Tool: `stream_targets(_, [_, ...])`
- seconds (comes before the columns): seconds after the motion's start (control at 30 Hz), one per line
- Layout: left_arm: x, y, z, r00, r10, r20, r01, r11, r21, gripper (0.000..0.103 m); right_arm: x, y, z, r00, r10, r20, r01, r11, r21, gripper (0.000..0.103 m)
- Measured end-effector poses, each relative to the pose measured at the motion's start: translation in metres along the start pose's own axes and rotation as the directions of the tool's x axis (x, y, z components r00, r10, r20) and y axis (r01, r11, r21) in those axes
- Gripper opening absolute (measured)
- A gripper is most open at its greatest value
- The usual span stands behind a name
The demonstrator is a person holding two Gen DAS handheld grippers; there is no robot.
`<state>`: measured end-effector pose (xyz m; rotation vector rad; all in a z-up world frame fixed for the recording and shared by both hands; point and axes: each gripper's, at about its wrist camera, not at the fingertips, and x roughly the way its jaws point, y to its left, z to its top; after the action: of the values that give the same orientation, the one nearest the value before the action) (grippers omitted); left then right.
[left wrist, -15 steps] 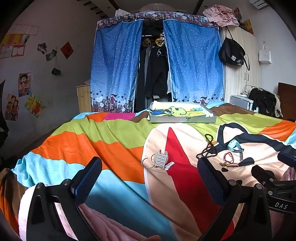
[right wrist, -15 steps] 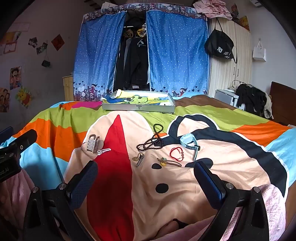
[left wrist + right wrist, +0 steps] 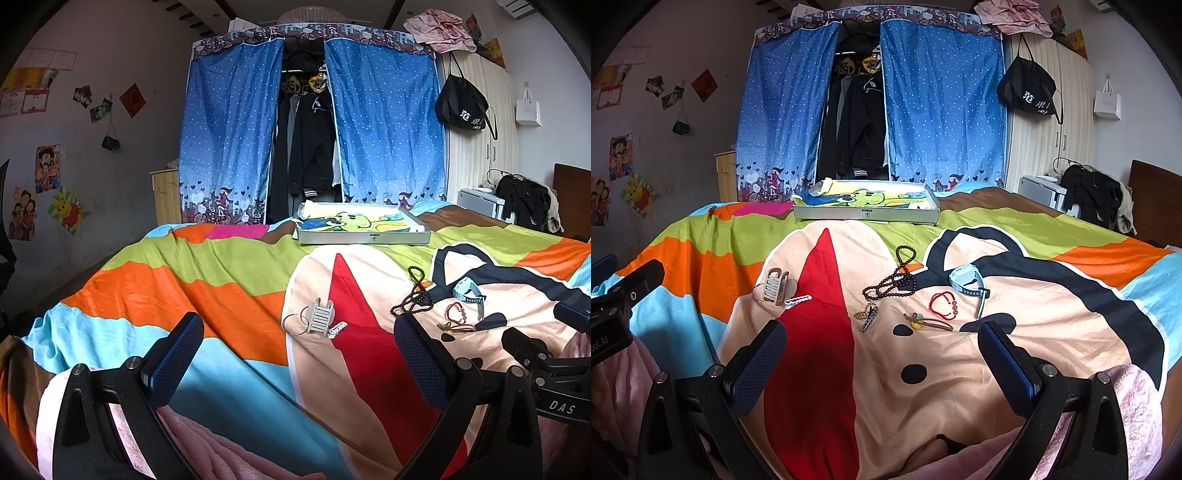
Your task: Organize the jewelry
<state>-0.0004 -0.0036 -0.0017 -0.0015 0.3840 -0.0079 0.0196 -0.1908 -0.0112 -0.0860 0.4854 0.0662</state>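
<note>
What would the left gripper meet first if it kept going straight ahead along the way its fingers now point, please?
Probably the white hair claw with the metal ring beside it, lying on the blanket roughly midway ahead of the open left gripper. Depth is unclear, so it may touch the blanket first.

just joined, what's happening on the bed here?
A person holds a gripper in each hand over a bright bedspread. The left gripper and right gripper both hover with jaws open and empty. The pieces lie loose: dark bead necklace, light blue watch, red bracelet, grey hair claw. The shallow tray sits beyond them.
</note>
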Motion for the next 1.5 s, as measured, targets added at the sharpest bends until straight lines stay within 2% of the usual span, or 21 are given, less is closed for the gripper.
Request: stream_targets(1.5, [0.0013, -0.0027, 0.0003, 1.0, 0.001, -0.001, -0.001, 1.0, 0.002, 0.101, 0.0011, 0.0005, -0.0011, 1.0, 0.002, -0.003, -0.002, 1.0, 0.005, 0.103])
